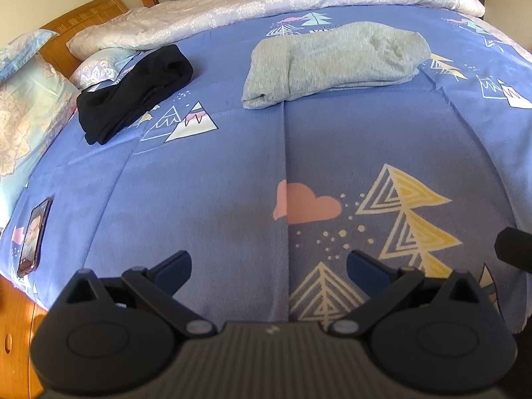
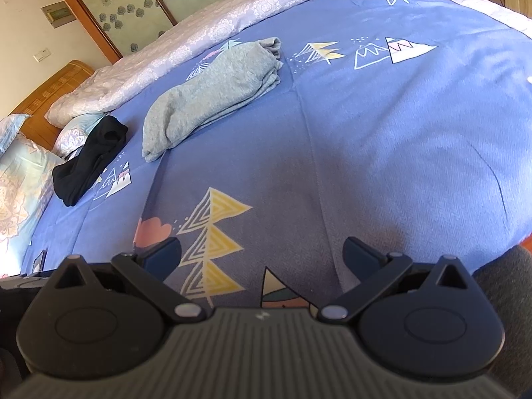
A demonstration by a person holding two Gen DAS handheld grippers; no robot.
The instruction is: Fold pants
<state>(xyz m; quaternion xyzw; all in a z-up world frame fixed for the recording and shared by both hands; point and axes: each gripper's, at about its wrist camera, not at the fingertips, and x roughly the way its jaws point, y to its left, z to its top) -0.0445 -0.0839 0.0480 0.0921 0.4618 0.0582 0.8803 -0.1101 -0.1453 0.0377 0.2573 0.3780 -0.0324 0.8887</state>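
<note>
Grey pants (image 1: 332,63) lie folded in a thick bundle on the far part of the blue patterned bed cover (image 1: 232,183); they also show in the right wrist view (image 2: 212,93). A bunched black garment (image 1: 133,96) lies to their left, near the pillows, and shows in the right wrist view (image 2: 89,159) too. My left gripper (image 1: 269,266) is open and empty, held above the near part of the bed, well short of the pants. My right gripper (image 2: 262,249) is open and empty, also over the near part of the cover.
A phone (image 1: 35,236) lies at the bed's left edge. Pillows (image 1: 23,109) and a wooden headboard (image 1: 86,16) are at the left. A rolled pale quilt (image 1: 266,3) runs along the far side. The bed's near right edge drops off (image 2: 518,232).
</note>
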